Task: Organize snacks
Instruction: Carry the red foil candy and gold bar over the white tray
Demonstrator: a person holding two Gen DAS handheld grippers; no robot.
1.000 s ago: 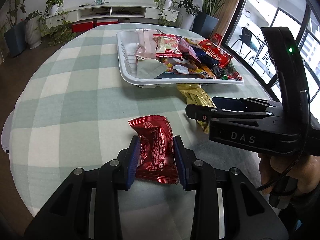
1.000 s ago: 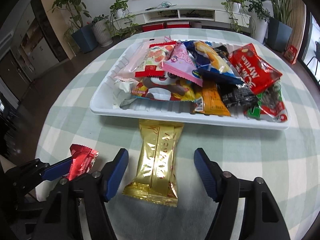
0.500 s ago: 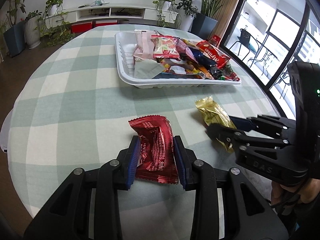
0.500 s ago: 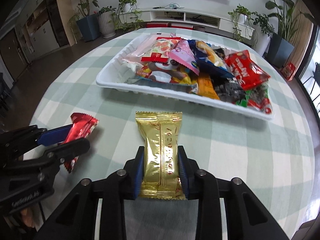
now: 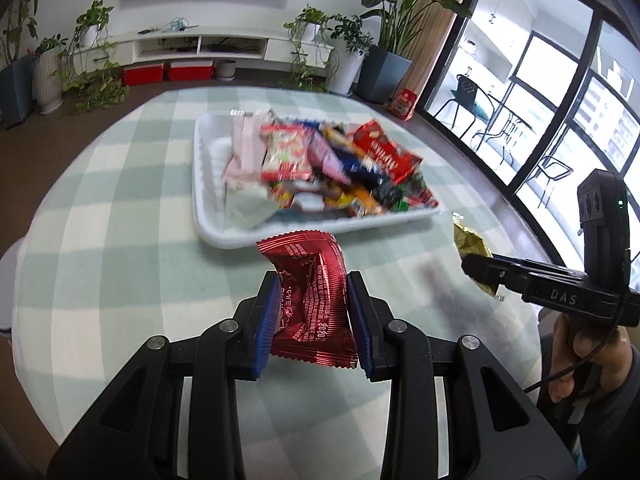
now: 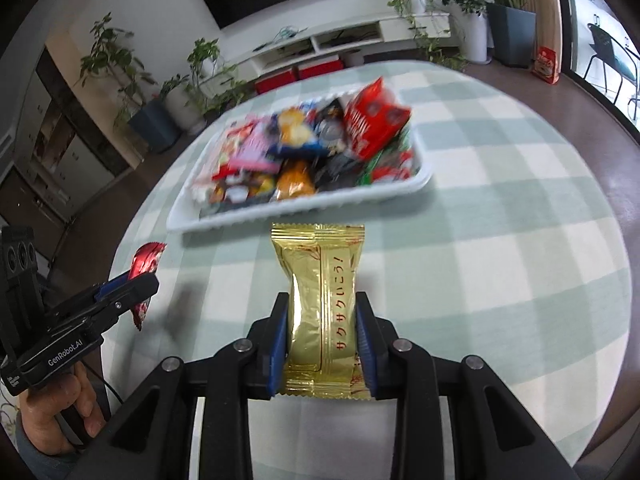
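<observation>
left wrist view: left gripper (image 5: 314, 312) clamps a red snack packet (image 5: 312, 300); right gripper (image 6: 322, 340) pinches a gold packet (image 6: 320, 304) (white tray (image 6: 304, 206) beyond).

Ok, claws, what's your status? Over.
Left claw shut on red snack. Right claw shut on gold snack. White tray ahead, heaped; nothing between.

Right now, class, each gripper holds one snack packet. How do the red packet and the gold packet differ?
Colour: the red packet is dark shiny red; the gold packet is metallic gold.
Shape: the red packet is crumpled, its top folded; the gold packet is longer and smoother.
Holder: the left gripper clamps the red packet; the right gripper clamps the gold packet.
Both are foil, with crimped ends, outside the white tray.
</observation>
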